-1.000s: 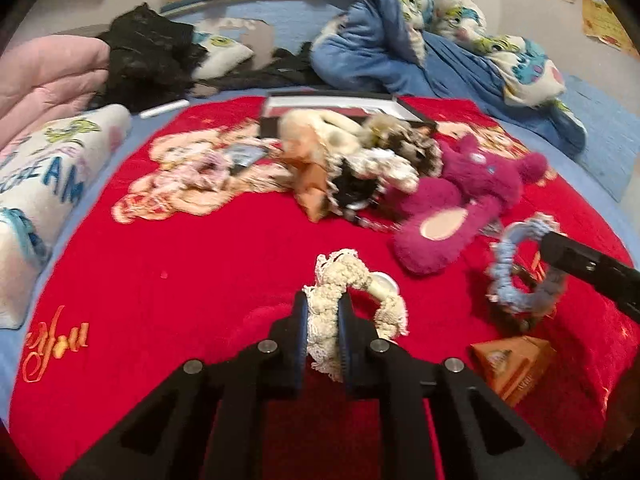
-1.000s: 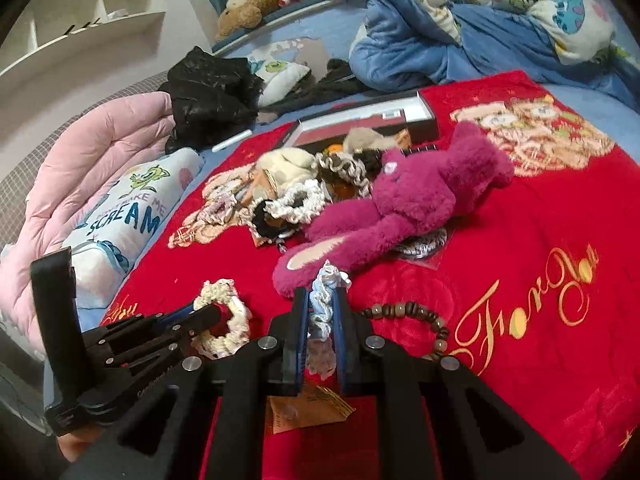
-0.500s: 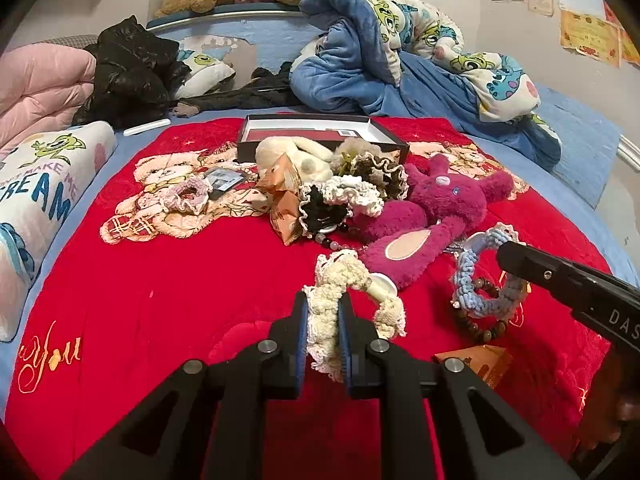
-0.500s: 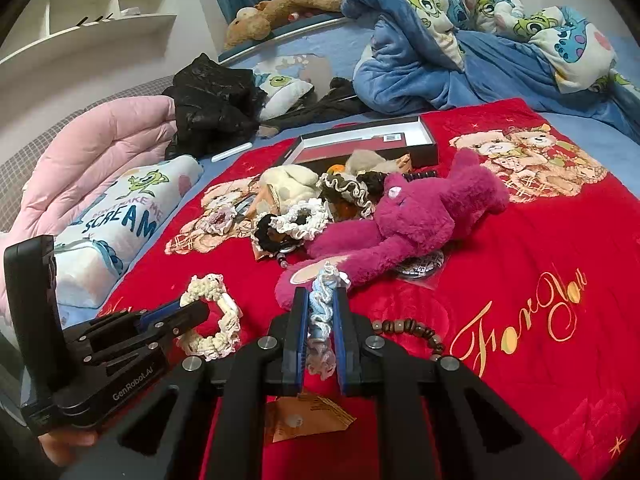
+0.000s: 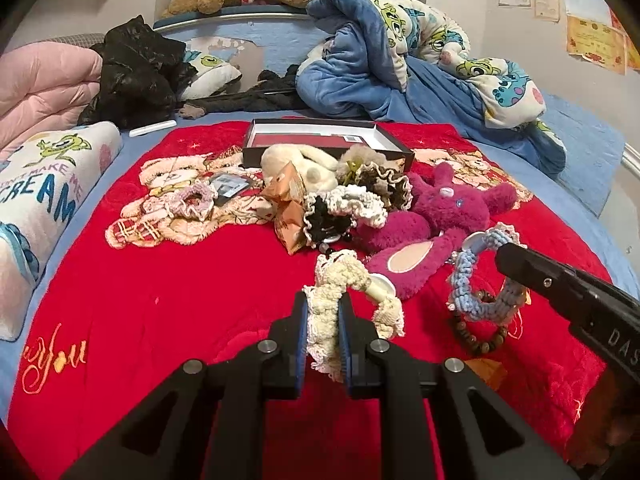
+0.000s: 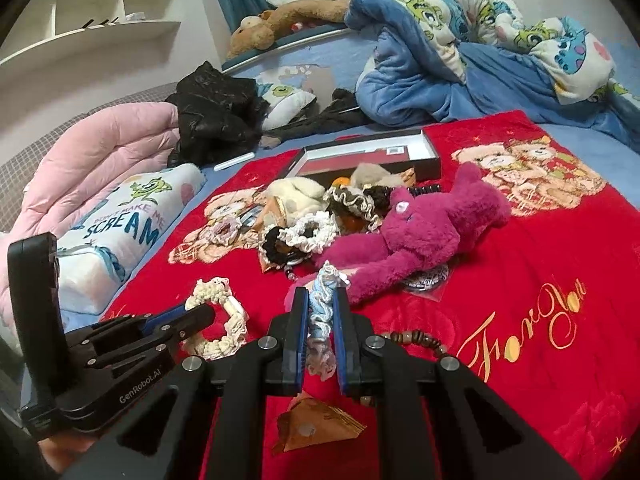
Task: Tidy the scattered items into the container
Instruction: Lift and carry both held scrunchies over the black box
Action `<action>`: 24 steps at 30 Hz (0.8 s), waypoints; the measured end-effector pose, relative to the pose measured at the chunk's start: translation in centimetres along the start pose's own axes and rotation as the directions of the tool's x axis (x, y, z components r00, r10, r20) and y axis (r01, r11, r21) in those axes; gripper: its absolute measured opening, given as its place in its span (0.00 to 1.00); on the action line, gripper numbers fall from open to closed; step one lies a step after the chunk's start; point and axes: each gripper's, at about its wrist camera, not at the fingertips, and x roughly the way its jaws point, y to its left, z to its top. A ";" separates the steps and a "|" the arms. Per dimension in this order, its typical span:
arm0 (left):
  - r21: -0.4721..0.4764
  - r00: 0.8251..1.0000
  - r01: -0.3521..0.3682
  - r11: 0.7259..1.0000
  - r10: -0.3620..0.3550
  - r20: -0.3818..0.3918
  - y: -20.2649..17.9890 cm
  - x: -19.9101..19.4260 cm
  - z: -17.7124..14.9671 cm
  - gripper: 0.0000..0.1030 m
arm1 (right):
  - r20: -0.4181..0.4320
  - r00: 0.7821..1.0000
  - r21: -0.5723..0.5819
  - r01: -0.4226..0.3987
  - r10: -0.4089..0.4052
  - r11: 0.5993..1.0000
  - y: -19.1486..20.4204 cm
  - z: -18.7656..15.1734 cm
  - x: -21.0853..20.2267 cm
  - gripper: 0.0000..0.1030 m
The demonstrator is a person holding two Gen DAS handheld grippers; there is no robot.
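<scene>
We see bed (image 5: 580, 136), red blanket (image 5: 180, 280) spread on it. On blanket: black box (image 5: 326, 148), magenta plush (image 5: 440, 220), scrunchie heap (image 5: 344, 208), bead bracelet (image 6: 416, 338), pink scrunchie (image 5: 192, 200).

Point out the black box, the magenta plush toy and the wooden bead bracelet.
black box (image 5: 400, 151): left wrist view, front right rim.
magenta plush toy (image 6: 436, 224): right wrist view, middle of its body.
wooden bead bracelet (image 6: 420, 337): right wrist view, beads just right of the tongs.

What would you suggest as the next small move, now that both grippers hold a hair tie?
Probably carry both forward toward the open black box. The left gripper is shut on the cream hair tie, the right gripper on the blue hair tie, and the box lies beyond the pile.
</scene>
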 end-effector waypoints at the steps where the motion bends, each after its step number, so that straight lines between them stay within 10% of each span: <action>1: -0.002 1.000 0.002 1.000 -0.002 0.003 0.0 -0.1 0.2 0.14 | 0.010 1.000 -0.005 0.002 -0.002 1.000 0.3 0.1 -0.1 0.12; 24: -0.009 0.998 0.033 0.999 -0.032 0.062 -0.3 0.8 8.6 0.14 | 0.039 0.995 -0.076 0.096 -0.093 0.992 2.5 6.1 1.5 0.12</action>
